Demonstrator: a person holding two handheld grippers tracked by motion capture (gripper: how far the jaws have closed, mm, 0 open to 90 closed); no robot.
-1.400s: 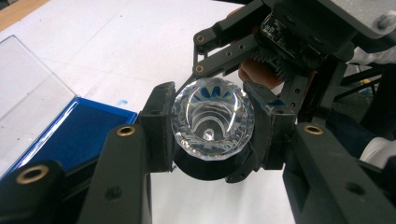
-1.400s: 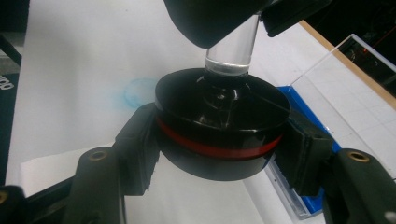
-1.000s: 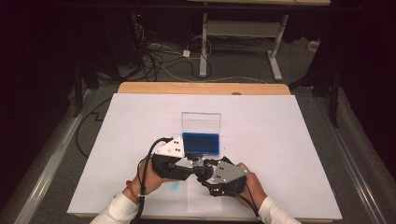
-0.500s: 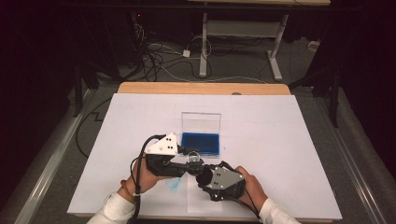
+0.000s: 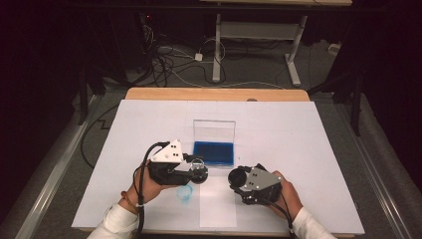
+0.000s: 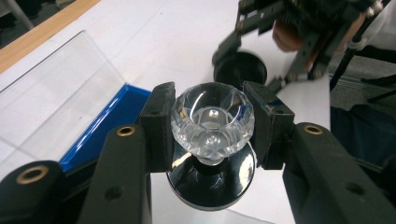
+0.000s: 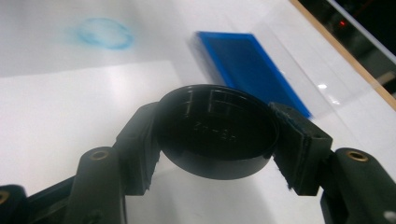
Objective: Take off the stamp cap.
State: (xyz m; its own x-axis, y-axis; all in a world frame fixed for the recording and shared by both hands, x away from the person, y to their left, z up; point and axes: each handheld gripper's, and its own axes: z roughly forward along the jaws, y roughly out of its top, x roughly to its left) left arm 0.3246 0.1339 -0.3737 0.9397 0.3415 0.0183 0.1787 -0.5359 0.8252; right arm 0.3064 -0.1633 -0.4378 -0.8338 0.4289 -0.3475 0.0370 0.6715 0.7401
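Left tool: I pinch faceted clear knob on black base | Right tool: I pinch black round cap | Both near surface front edge.

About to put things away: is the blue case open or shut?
Open. The blue case's clear lid stands raised behind the blue tray in the high view, and leans back from it in the left gripper view.

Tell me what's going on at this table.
A person works with a hand-held gripper in each hand. The left hand-held gripper is clamped on a clear faceted knob above a black round base. The right hand-held gripper grips a black round cap, apart from the knob. An open blue case sits behind them.
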